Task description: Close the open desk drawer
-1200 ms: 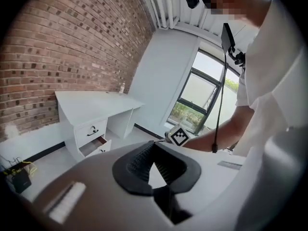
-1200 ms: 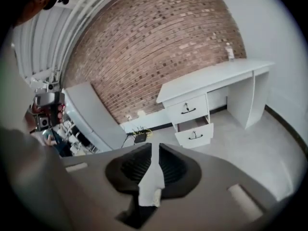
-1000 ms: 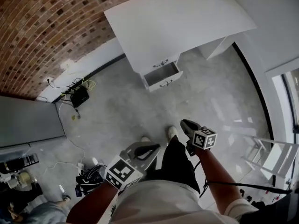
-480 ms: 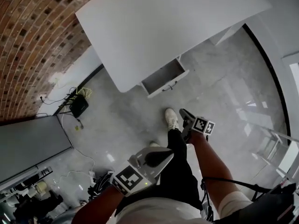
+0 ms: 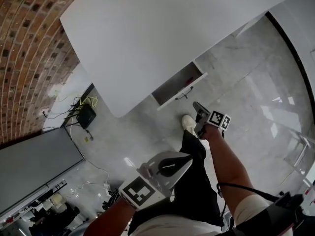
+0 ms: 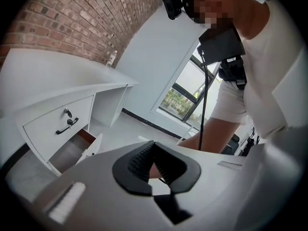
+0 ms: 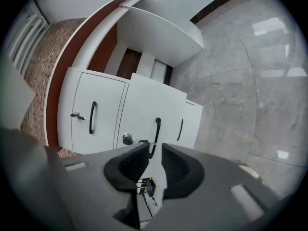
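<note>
On the drawer [image 7: 144, 105], right gripper view alone shows a lock [image 7: 127, 138].

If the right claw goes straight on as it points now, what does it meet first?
The right claw would probably meet the open drawer, on its front near the black handle; depth is unclear.

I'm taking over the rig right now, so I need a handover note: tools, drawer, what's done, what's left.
Left tool: shut, empty, held away from the desk.
Right tool: jaws slightly apart, empty, aimed at the drawer front near its handle; no contact seen.
Drawer: open, pulled out from under the desk.
Done: the approach.
Left: push the front in until it sits flush.
</note>
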A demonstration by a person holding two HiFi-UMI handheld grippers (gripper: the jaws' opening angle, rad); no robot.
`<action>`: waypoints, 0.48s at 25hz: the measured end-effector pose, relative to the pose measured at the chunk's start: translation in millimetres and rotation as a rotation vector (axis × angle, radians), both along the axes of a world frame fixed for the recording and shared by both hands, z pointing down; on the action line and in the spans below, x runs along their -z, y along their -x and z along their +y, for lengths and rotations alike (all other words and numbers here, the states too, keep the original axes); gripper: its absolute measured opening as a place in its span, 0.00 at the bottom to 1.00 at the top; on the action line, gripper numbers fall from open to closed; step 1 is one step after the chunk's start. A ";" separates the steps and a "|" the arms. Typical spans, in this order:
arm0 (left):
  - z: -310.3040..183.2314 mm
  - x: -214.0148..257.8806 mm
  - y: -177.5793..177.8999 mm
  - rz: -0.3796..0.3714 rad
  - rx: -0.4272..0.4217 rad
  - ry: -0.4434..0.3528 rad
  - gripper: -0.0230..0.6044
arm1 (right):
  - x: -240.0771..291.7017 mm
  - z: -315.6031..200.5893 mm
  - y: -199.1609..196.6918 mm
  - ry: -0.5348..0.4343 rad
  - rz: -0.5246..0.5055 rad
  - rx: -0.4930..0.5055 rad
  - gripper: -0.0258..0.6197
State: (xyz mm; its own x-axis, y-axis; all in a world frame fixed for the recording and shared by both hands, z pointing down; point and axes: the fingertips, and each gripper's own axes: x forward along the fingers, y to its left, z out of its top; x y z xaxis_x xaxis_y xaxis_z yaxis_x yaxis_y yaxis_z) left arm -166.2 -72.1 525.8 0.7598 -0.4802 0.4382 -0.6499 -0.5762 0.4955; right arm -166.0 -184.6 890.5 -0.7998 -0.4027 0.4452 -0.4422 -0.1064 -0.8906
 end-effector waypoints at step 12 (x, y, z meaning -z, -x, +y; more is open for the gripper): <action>-32.5 -32.7 5.1 0.066 -0.063 0.042 0.04 | -35.8 -42.1 32.0 0.018 -0.092 0.003 0.16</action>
